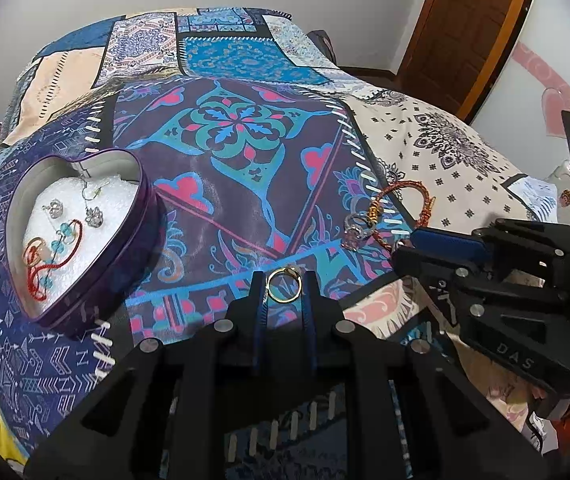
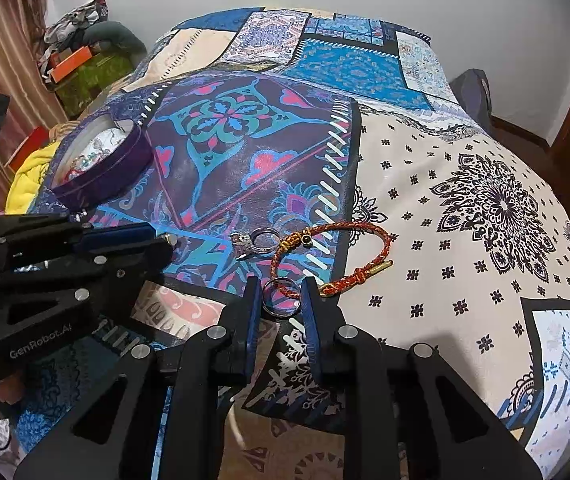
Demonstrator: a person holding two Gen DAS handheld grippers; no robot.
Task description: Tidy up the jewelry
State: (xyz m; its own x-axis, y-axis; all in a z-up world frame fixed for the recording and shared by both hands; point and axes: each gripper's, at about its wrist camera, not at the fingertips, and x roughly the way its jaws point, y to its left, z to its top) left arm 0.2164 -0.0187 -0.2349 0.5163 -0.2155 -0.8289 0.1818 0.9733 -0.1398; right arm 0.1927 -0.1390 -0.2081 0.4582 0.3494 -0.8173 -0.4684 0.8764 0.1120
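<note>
Left tongs (image 1: pixel 284 285) narrow, pads pinching gold ring (image 1: pixel 284 285). Right tongs (image 2: pixel 282 298) narrow, clamped on silver ring (image 2: pixel 282 300) near bed's front edge. Red braided bracelet (image 2: pixel 327 256) overlaps silver ring's far rim; stone ring (image 2: pixel 251 243) just beyond. Heart tin (image 1: pixel 85 236) toward left edge of bed (image 1: pixel 425 152), already holding earrings and red cord.

Risks, judged: thin hoops may twist or pop from pads on lift; bracelet could snag and drag; soft quilt would hide dropped ring.

A patchwork bedspread (image 2: pixel 465 208) covers the bed; wooden door (image 1: pixel 469 20) behind.
</note>
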